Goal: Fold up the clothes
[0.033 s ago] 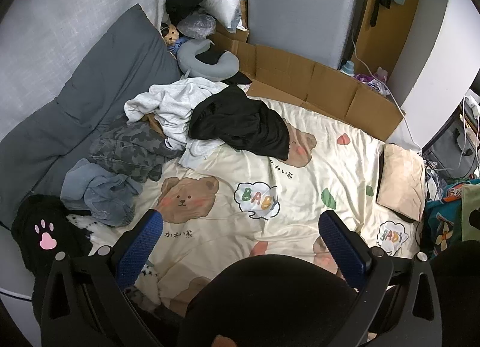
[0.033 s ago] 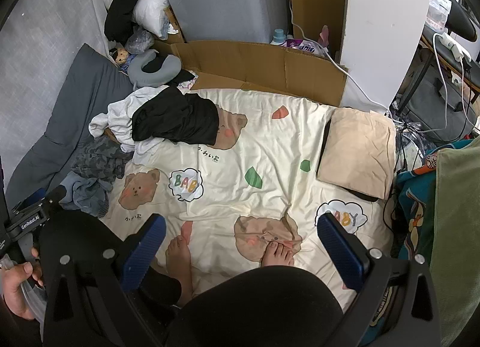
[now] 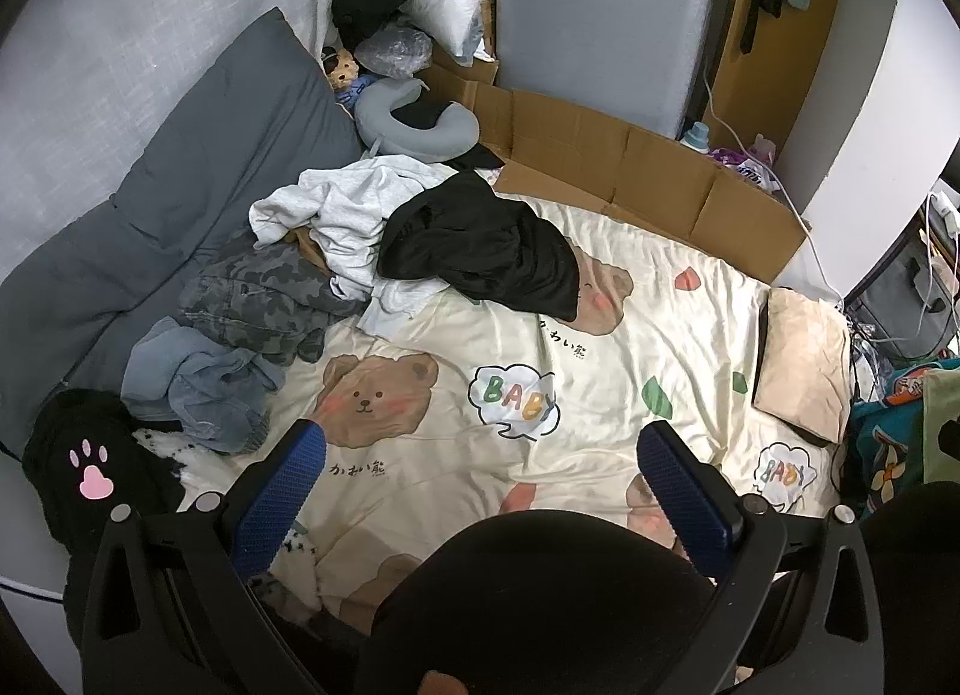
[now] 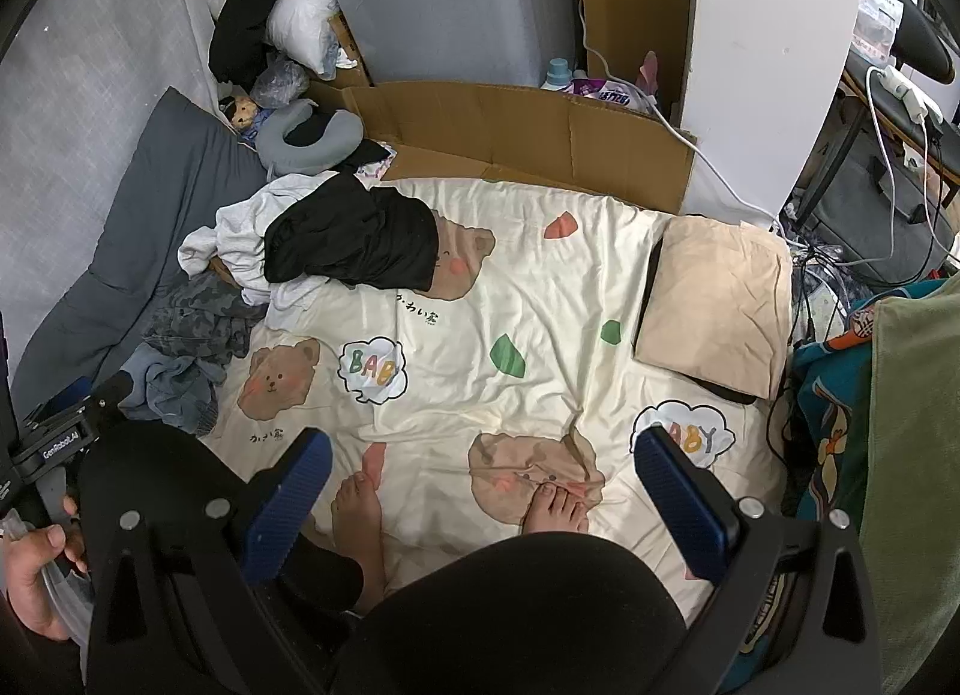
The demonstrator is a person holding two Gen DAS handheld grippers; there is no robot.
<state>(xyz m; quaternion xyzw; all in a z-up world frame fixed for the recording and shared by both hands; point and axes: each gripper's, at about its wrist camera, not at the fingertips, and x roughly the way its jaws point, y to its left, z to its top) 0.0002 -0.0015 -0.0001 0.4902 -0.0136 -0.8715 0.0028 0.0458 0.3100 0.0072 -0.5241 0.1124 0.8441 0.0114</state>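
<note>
Left wrist view: crumpled clothes pile is lying on the bed, near the folded beige garment.
Left gripper and right gripper are hovering wide, empty; any grasp is best taking one layer's edge.

Clothes heap on sheet, L tongs agape.

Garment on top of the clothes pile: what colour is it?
Black garment; clearest in the left wrist view.
</note>
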